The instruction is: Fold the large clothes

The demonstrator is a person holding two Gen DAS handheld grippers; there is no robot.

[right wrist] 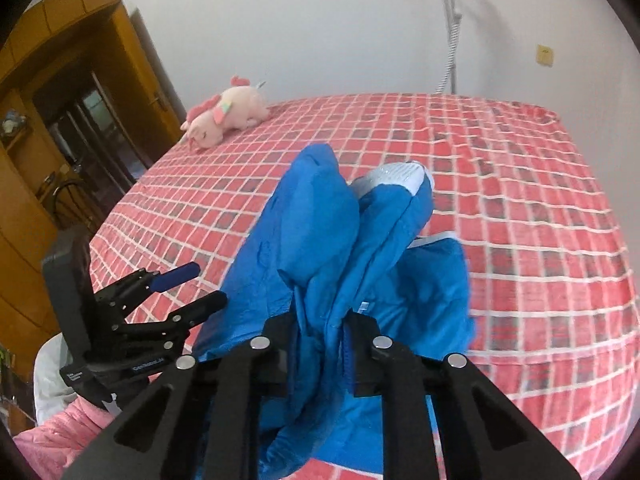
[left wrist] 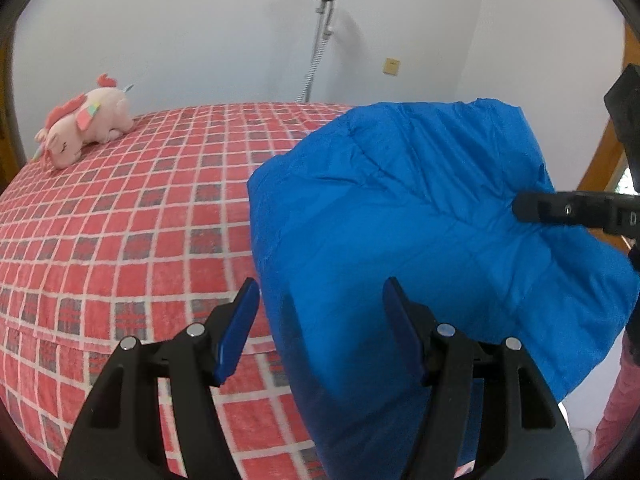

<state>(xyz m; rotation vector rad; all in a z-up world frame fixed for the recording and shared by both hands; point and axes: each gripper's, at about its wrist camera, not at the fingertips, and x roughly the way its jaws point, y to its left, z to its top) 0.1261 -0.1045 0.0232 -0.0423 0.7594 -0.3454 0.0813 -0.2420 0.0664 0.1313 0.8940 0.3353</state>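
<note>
1. The right gripper [right wrist: 320, 320] is clamped on a bunched fold of the blue padded jacket [right wrist: 320, 248]; cloth fills the narrow gap between its jaws and rises in a ridge ahead of them.
2. In the left wrist view, the right gripper [left wrist: 520, 206] enters from the right edge and bites the jacket [left wrist: 400, 220] near its upper right part.
3. The left gripper [left wrist: 320, 300] is spread and holds nothing. One blue pad sits over the bedspread; the other sits over the jacket's lower edge. Contact with the cloth cannot be told.
4. In the right wrist view, the left gripper [right wrist: 200, 284] stands at the left, jaws apart, just beside the jacket's left edge.
5. The jacket lies on the near side of the red checked bedspread [left wrist: 120, 220], partly lifted. A pale lining patch [right wrist: 396, 174] shows at its far end.
6. A pink plush unicorn [left wrist: 84, 126] rests near the far left corner of the bed, well apart from the jacket.
7. A grey stand [left wrist: 322, 40] rises against the white wall behind the bed.
8. A wooden door frame [right wrist: 60, 120] stands to the left of the bed.
</note>
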